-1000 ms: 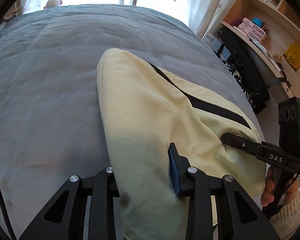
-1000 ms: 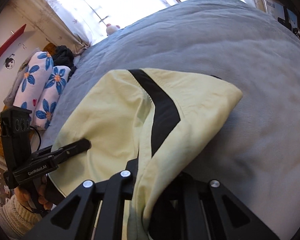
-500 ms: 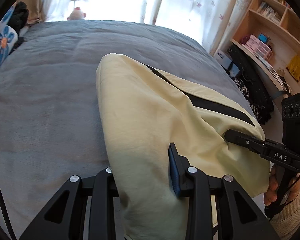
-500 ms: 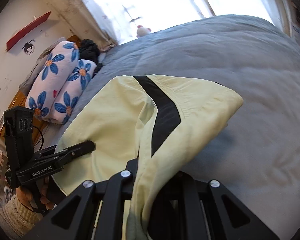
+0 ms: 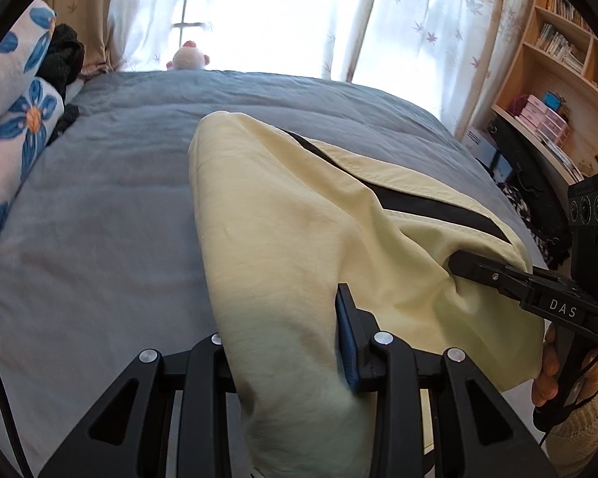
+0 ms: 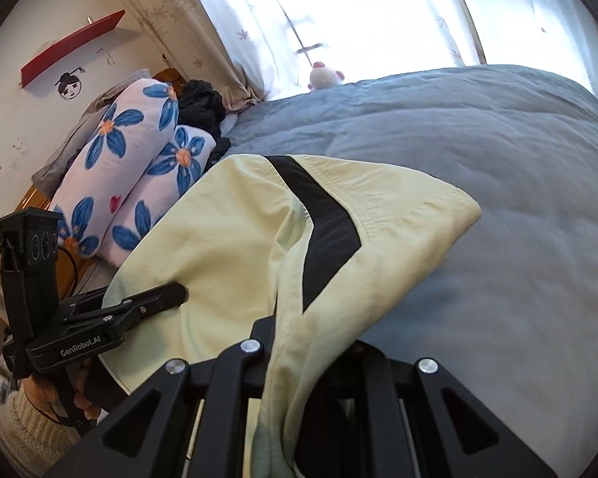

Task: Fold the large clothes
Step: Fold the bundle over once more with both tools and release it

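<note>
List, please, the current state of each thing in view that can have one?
Yellow garment: doubled over, near end lifted, far end resting on the bed.
Left tool: shut on the garment.
Right tool: shut on the garment.
Curtains: drawn, backlit.
Grey bedcover: spread out, lightly creased.

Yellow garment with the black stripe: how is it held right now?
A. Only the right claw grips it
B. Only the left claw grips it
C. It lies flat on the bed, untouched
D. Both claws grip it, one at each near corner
D. The yellow garment passes between the fingers of the left claw in its own view, and likewise through the right claw, above the grey bed.
</note>
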`<state>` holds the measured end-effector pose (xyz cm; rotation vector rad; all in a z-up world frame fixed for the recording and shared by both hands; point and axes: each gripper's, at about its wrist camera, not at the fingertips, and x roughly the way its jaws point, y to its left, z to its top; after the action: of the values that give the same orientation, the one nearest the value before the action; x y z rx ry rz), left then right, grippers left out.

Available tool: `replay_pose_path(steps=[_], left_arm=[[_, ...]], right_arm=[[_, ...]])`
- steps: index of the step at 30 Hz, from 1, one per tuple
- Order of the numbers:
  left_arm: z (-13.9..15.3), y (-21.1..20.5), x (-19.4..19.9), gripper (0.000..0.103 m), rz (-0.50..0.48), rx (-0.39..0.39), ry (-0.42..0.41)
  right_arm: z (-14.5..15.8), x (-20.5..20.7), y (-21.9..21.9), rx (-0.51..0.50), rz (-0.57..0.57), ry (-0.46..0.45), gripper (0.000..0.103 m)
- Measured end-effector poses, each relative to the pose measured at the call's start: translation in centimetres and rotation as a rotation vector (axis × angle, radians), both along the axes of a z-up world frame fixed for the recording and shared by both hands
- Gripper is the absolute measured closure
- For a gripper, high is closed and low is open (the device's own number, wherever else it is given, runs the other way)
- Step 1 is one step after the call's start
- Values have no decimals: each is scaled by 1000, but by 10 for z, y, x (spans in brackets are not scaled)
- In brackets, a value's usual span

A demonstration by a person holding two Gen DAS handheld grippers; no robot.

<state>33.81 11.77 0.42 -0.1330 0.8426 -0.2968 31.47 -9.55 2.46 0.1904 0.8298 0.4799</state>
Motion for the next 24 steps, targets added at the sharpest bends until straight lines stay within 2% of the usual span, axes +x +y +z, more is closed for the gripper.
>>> replay_pose_path(steps=[4,12,16,18,20,21,22,23,24], left_arm=[[-5,24,49,73,-5,5,-11],[-34,62,138,72,-18,16,-2],[-68,72,176,71,-21,-9,30],[-97,78,191,71,2,-24,83],[-125,85,198,65,43,-17,113],[-135,90,198,54,67,-14,109],[-143,96,197,40,92,-20,101],[-149,102,195,32,120,-24,98],[-155,108,193,23,151,-31,98]], right_arm=[[-8,42,23,10,-12,-24,93],[-40,114,54,42,-54,-56,93],[-71,149,51,74,-98,-20,92],[-97,165,50,63,-90,20,92],[-117,174,52,36,-82,39,91],[-127,178,52,8,-93,58,88],[-132,181,51,-7,-108,72,84],[-139,184,49,-7,-119,99,75],[-145,184,44,11,-128,124,71]])
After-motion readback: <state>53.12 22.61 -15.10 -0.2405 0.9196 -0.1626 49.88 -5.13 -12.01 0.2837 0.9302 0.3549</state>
